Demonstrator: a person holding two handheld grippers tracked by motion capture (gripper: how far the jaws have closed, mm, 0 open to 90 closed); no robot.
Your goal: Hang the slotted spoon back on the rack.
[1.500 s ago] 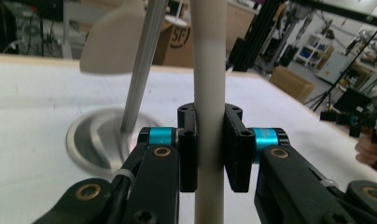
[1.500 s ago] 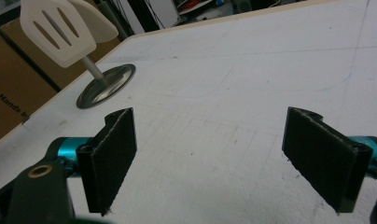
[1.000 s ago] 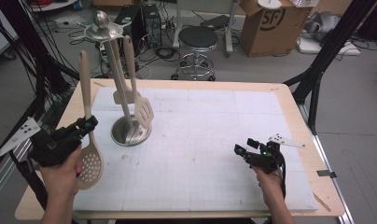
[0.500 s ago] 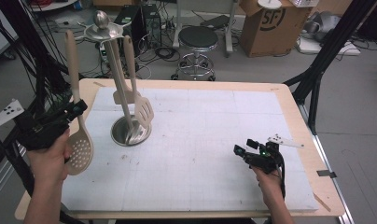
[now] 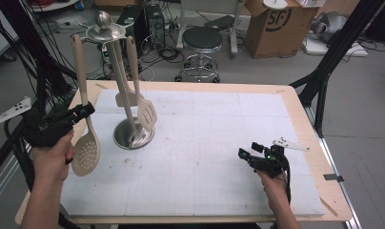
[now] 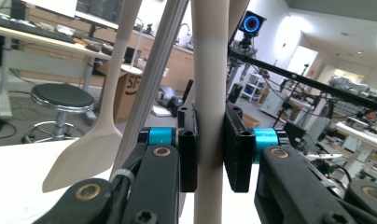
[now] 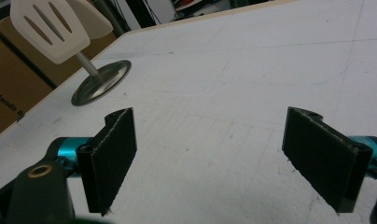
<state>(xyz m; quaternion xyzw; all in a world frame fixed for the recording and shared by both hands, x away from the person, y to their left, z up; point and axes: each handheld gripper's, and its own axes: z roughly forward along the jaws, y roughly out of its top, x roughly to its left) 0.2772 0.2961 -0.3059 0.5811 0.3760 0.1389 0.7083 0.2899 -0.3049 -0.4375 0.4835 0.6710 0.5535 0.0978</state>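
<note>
Beige utensils number three: one skimmer [image 5: 85, 151], one slotted turner [image 5: 146, 113] and one spatula [image 5: 122, 99], the last two hanging on the single rack [image 5: 133, 134]. The left gripper [image 5: 81, 112] clamps the skimmer handle, upright at the table's left edge. The right gripper [image 5: 245, 155] rests wide apart, holding nothing.

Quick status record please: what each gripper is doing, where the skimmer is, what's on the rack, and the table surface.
left gripper: fingers shut on the skimmer's handle
skimmer: beige, perforated, handle upright, bowl hanging low near the mat's left edge, beside the rack
rack: metal stand, round base on the mat, ball-topped disc
on rack: slotted turner and a plain spatula, both hanging
right gripper: fingers open, nothing between them, low over the mat at the near right
mat: white, covers most of the wooden table
</note>
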